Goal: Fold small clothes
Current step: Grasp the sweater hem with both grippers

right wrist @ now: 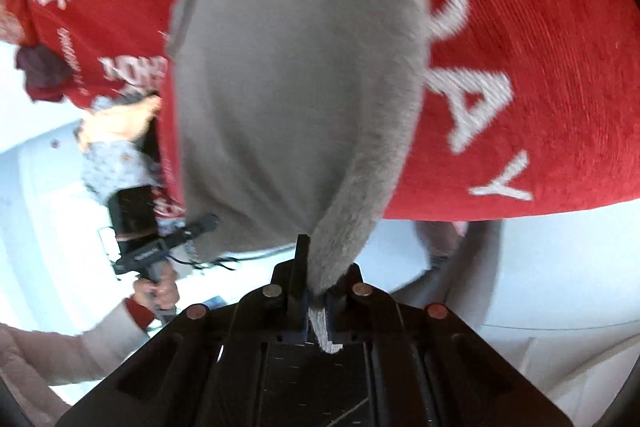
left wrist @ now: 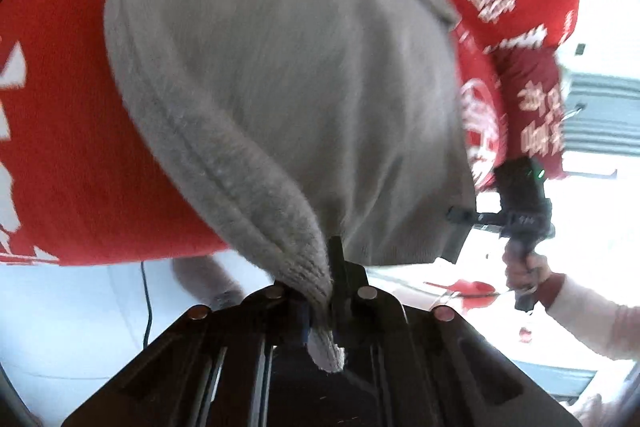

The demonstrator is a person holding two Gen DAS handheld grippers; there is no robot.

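A: Left gripper (left wrist: 334, 291), bottom centre of the left wrist view: clamped tight on a ribbed hem corner of the grey garment (left wrist: 280, 87), with a tuft of knit poking out below the jaws.

B: Same on the other side. Right gripper (right wrist: 316, 301), bottom centre of the right wrist view: pinched onto another grey hem corner, with a stub of cloth poking out below.

A: Where is the garment?

B: Held up off the surface, stretched from each gripper towards the top of the frame, filling the middle of both views. Behind it, a red cloth with white lettering (left wrist: 72, 147).

A: Anything at the edges?

B: At right in the left wrist view, a hand (left wrist: 524, 267) in a pale sleeve gripping the other black handle. At lower left in the right wrist view, the opposite hand (right wrist: 158, 289) doing likewise. White surface (left wrist: 80, 315) below, much blurred.
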